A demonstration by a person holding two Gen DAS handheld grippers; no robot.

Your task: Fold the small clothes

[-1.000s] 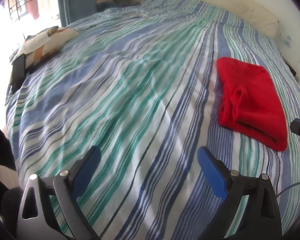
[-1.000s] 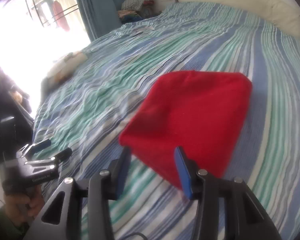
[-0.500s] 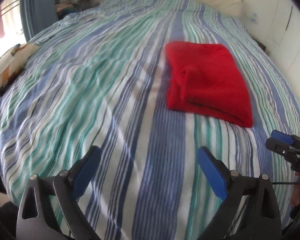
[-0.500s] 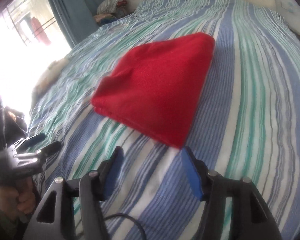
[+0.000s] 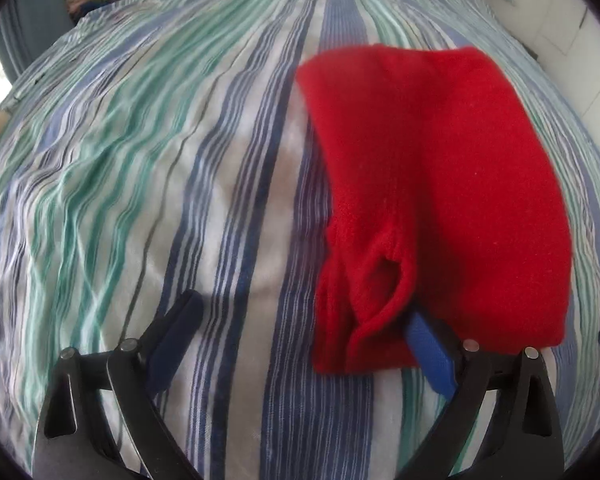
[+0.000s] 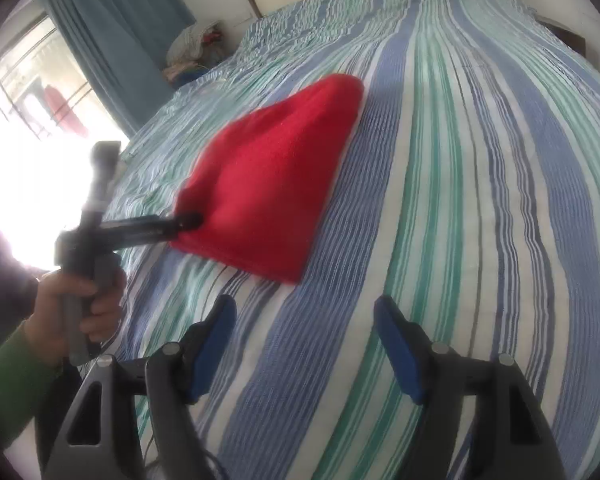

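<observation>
On the left, we are bringing our left gripper (image 5: pixel 304 336) up to the near edge of the folded red knitted garment (image 5: pixel 440 184); a second ago it hovered over bare blue-and-green striped bedsheet (image 5: pixel 180 160). Its jaws are standing wide, one blue pad sliding under a loose flap, nothing pinched yet. The garment is lying flat on the bed, its long axis running away from us toward the headboard. On the right, our right gripper (image 6: pixel 304 344) is hanging open and empty, having let the cloth go, so another fold looks imminent.
</observation>
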